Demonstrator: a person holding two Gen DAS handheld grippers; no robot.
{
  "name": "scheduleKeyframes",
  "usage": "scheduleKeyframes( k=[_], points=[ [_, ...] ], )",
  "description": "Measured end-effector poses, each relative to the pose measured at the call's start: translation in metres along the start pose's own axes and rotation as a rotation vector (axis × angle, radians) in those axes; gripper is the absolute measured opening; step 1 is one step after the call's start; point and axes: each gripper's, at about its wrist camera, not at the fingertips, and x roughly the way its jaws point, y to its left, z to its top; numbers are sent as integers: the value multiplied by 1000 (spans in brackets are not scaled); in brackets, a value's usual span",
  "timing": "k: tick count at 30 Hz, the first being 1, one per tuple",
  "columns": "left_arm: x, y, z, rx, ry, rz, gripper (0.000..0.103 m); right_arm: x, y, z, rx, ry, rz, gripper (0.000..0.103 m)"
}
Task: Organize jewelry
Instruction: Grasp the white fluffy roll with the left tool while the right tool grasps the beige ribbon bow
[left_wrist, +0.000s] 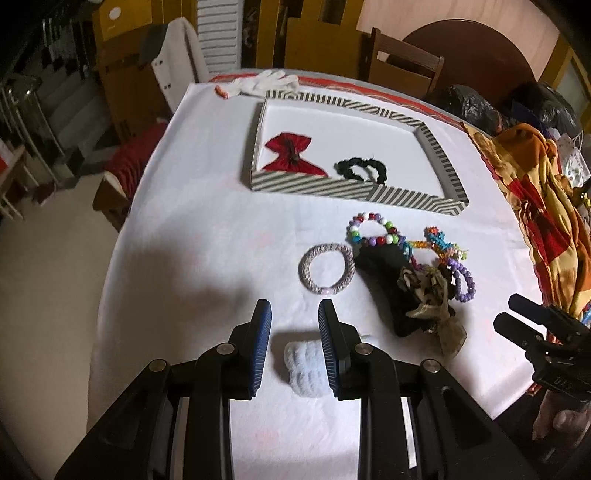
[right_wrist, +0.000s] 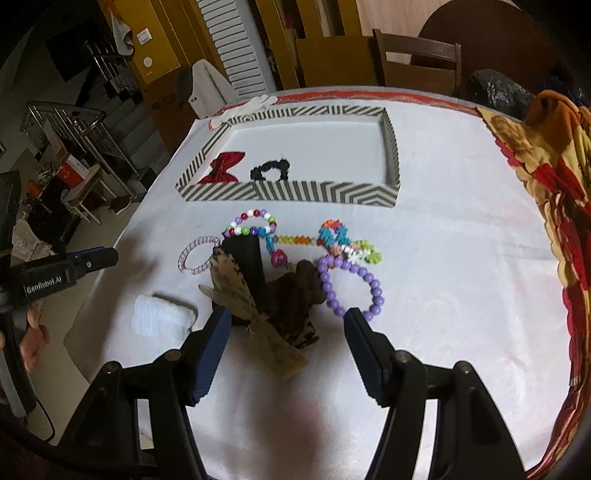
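A striped tray (left_wrist: 314, 186) (right_wrist: 291, 192) holds a red bow (left_wrist: 291, 153) and a black scrunchie (left_wrist: 364, 170). In front of it lie a grey-pink hair tie (left_wrist: 325, 271), a multicoloured bead bracelet (right_wrist: 251, 223), a purple bead bracelet (right_wrist: 351, 284), a beaded chain (right_wrist: 340, 240) and a beige ribbon bow (right_wrist: 255, 314) on a black piece. My left gripper (left_wrist: 294, 314) is open above a pale fluffy scrunchie (left_wrist: 306, 369) (right_wrist: 159, 321), without touching it. My right gripper (right_wrist: 286, 323) is open, its fingers either side of the beige bow. Nothing is held.
A white glove (left_wrist: 262, 83) lies at the table's far edge. An orange and red patterned cloth (right_wrist: 554, 173) covers the right side, with black bags (left_wrist: 465, 103) and a wooden chair (right_wrist: 417, 62) behind. The table's left edge (left_wrist: 110, 258) drops to the floor.
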Motion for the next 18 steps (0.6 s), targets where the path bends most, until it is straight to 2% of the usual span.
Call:
scheduleKeyframes(
  k=[12, 18],
  points=[
    [17, -10, -22, 62, 77, -85, 21, 14, 14, -7, -84, 31, 71, 67],
    [27, 6, -25, -17, 111, -115, 23, 32, 20, -16, -140, 55, 78, 67]
  ],
)
